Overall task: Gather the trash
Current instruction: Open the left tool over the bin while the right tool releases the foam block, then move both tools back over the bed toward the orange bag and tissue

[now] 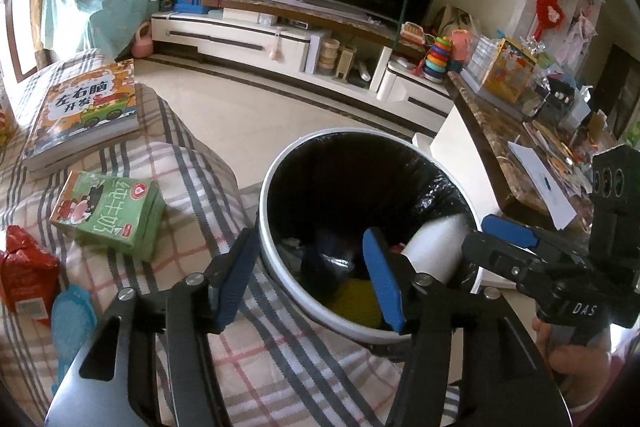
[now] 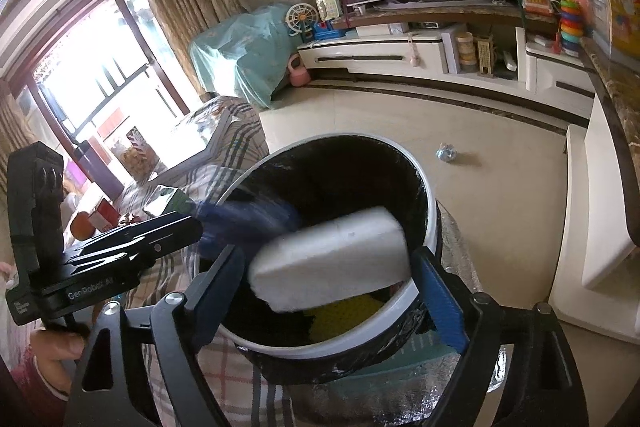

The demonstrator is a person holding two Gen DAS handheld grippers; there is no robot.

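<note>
Right gripper (image 2: 332,291) jaws wide, white foam block (image 2: 332,259) loose between; left gripper (image 1: 310,277) released, empty. Block might catch bin (image 2: 428,203) rim and tumble out.

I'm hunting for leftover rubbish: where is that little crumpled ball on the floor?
In the right wrist view, the crumpled ball lies alone on the pale tiled floor, just beyond the trash bin on its right, short of the white TV cabinet.

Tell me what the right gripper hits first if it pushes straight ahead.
Most likely the white foam block, which sits right between the right gripper's open jaws over the trash bin; depth is unclear.
</note>
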